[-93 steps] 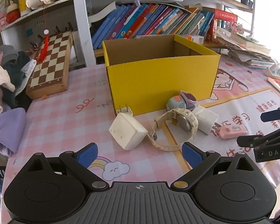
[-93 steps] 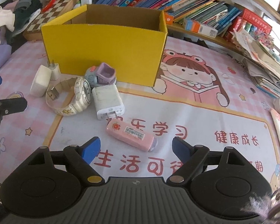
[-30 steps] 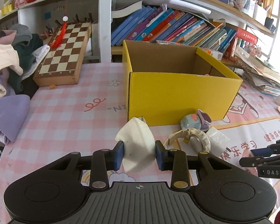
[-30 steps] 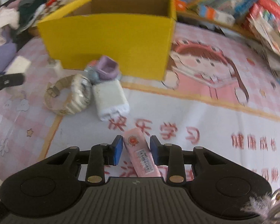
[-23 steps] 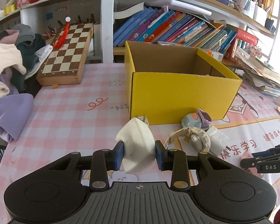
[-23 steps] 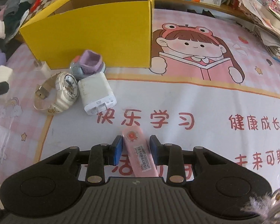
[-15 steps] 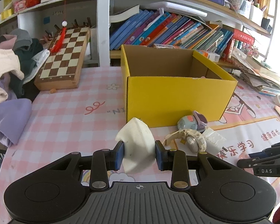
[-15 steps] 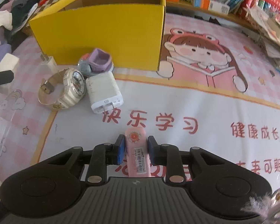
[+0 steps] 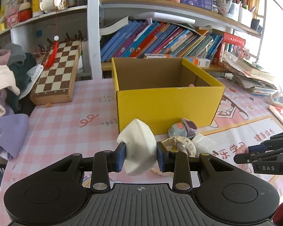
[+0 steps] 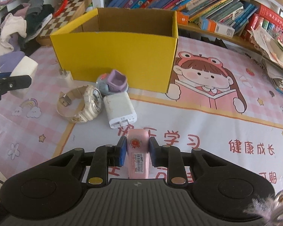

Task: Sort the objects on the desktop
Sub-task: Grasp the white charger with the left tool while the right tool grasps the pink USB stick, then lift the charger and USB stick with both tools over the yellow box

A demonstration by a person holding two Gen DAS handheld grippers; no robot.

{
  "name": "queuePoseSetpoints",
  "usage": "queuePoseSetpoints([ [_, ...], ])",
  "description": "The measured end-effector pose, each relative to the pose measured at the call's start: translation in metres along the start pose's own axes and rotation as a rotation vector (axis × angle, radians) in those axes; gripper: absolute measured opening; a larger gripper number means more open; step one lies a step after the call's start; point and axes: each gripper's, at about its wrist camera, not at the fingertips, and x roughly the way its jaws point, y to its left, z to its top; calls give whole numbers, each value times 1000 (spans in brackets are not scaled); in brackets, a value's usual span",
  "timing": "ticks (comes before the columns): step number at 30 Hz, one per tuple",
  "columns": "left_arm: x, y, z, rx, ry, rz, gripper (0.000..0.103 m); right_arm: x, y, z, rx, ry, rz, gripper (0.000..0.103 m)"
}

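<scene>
Step in hand: two objects were gripped at once, lifted clear of the desk (image 10: pixel 226 116), and the carry to the yellow box (image 9: pixel 168 107) was judged to be starting.
Left gripper (image 9: pixel 141 156): clamped narrow on the white charger block (image 9: pixel 138 148), which was held in front of the box's near left corner.
Right gripper (image 10: pixel 137 151): its jaws had just been closing, and were seen pinched tight on the pink case (image 10: pixel 137 154), which lay lengthwise between the pads, well in front of the box.
Next move: both loads would need to be raised above the box's near wall, carried forward over the open top, and only then released.
Edges: the near wall stood tall and upright, and a low approach could be stopped by its rim.
Left behind: the cream watch (image 10: pixel 84 103), the white adapter (image 10: pixel 119 110) and the small purple-and-blue toy (image 10: pixel 112 83) were clustered just in front of the box; a small plug (image 10: pixel 66 76) stood at its near left corner.
Open room: the box's inside looked largely bare, though its floor was mostly hidden; clear air was seen above the rim, with books (image 9: pixel 156 41) behind the box.
</scene>
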Motion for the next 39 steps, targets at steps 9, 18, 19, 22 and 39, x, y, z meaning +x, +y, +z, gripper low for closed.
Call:
queuePoseSetpoints([
  [9, -10, -1, 0, 16, -25, -20, 32, -17, 7, 6, -5, -45, 8, 23],
  [18, -17, -3, 2, 35, -53, -39, 32, -29, 11, 14, -14, -77, 4, 23],
  [19, -18, -3, 3, 42, -58, -40, 32, -30, 12, 16, -17, -82, 4, 23],
  [22, -20, -4, 6, 60, -78, -48, 31, -36, 13, 23, -32, -105, 3, 23],
  [39, -10, -5, 59, 104, -186, -60, 31, -47, 12, 95, -136, -250, 19, 23],
])
